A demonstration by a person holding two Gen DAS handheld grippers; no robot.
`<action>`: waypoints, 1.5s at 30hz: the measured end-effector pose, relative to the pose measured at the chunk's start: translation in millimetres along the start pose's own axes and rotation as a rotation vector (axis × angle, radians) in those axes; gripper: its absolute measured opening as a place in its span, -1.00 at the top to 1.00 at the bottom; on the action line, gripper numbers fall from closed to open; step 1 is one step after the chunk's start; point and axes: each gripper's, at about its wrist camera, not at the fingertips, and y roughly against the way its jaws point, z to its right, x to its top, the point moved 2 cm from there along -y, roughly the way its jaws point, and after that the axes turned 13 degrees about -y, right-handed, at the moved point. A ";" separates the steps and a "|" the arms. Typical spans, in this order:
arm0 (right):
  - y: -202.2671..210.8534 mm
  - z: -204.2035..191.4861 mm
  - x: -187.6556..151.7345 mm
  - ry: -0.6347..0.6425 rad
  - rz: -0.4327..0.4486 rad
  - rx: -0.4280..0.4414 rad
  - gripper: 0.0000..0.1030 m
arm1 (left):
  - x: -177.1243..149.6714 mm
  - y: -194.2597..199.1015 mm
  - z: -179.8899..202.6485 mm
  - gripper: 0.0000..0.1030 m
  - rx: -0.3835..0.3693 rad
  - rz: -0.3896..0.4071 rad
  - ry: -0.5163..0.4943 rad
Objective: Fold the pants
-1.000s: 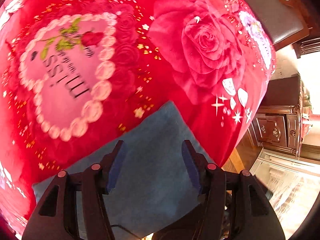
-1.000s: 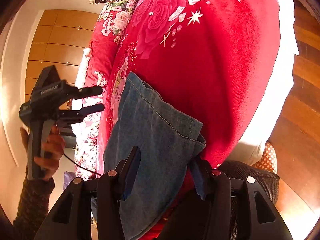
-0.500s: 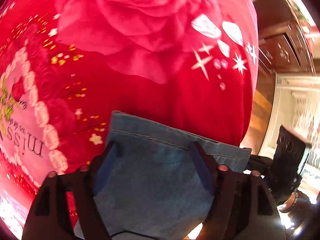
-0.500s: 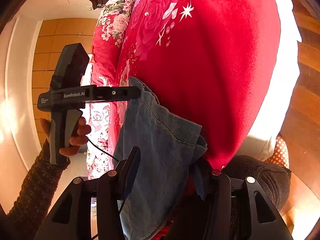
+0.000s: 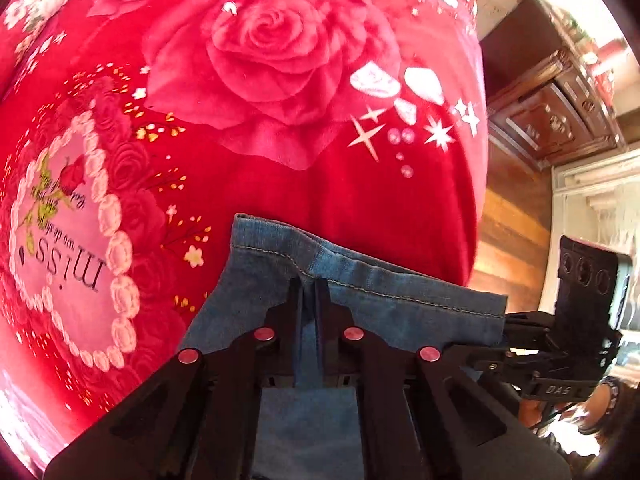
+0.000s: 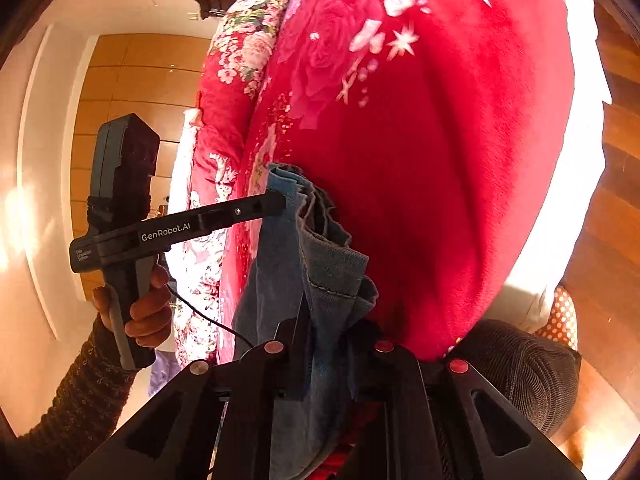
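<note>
Left gripper [image 5: 309,292] and right gripper [image 6: 326,320] have just closed, each clamped on the jeans [image 5: 400,300]. Jeans' lower part is cut off. Readable: "GenRobot.AI", "miss" on blanket [image 5: 280,80].

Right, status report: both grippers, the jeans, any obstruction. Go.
Left gripper just closed, shut on jeans hem. Right gripper just closed, shut on the same hem's corner. Jeans bunched on red blanket. Nothing in the way.

Left wrist view looks straight down, close over the red blanket [image 5: 280,80]; right wrist view faces obliquely along it; both share the jeans hem [image 5: 360,284]
</note>
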 end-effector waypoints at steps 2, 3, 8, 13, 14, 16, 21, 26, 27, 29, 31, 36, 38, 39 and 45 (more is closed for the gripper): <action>1.9 -12.2 -3.8 0.053 0.003 -0.007 0.76 | -13.0 21.9 -6.0 0.95 -0.010 0.042 0.038; 2.8 -18.8 -6.4 0.077 0.000 -0.004 0.77 | -20.3 32.0 -7.4 0.95 -0.013 0.064 0.056; 5.7 -59.2 -23.9 0.225 -0.023 -0.006 0.78 | -57.8 75.8 -24.2 0.95 -0.003 0.146 0.145; -2.9 -102.7 -54.9 0.388 -0.088 -0.003 0.78 | -111.1 99.7 -32.5 0.95 0.004 0.194 0.241; -6.5 -110.8 -62.8 0.422 -0.105 -0.008 0.78 | -115.4 101.4 -33.2 0.95 0.010 0.198 0.264; -13.0 -120.6 -73.1 0.448 -0.128 -0.016 0.78 | -122.6 100.6 -35.4 0.95 0.014 0.198 0.303; 2.2 -93.9 -55.3 0.324 -0.051 -0.047 0.78 | -85.3 92.3 -16.4 0.95 0.017 0.209 0.234; 21.7 -36.8 -26.0 0.137 -0.003 -0.152 0.68 | -32.3 57.0 -5.3 0.93 0.022 0.061 0.121; 24.2 -27.1 -21.8 0.112 0.003 -0.162 0.68 | -27.3 52.7 -8.3 0.93 0.039 0.039 0.103; 24.9 -16.9 -16.7 0.084 0.008 -0.152 0.58 | -20.9 44.5 -18.3 0.87 0.076 -0.008 0.083; 21.3 -9.7 -11.9 0.059 0.015 -0.142 0.29 | -15.2 32.2 -32.0 0.54 0.095 -0.067 0.078; 3.4 0.9 -4.5 0.036 -0.008 -0.136 0.12 | -2.7 9.4 -63.2 0.22 0.010 -0.104 0.150; -1.1 3.9 -1.0 0.026 -0.022 -0.129 0.12 | 3.9 0.5 -71.4 0.12 -0.033 -0.106 0.169; -3.0 4.2 1.4 0.022 -0.029 -0.122 0.12 | 7.7 -4.1 -73.9 0.11 -0.040 -0.107 0.167; -10.9 1.5 3.2 0.039 -0.053 -0.123 0.07 | 22.7 -41.7 -81.6 0.05 -0.104 -0.173 0.135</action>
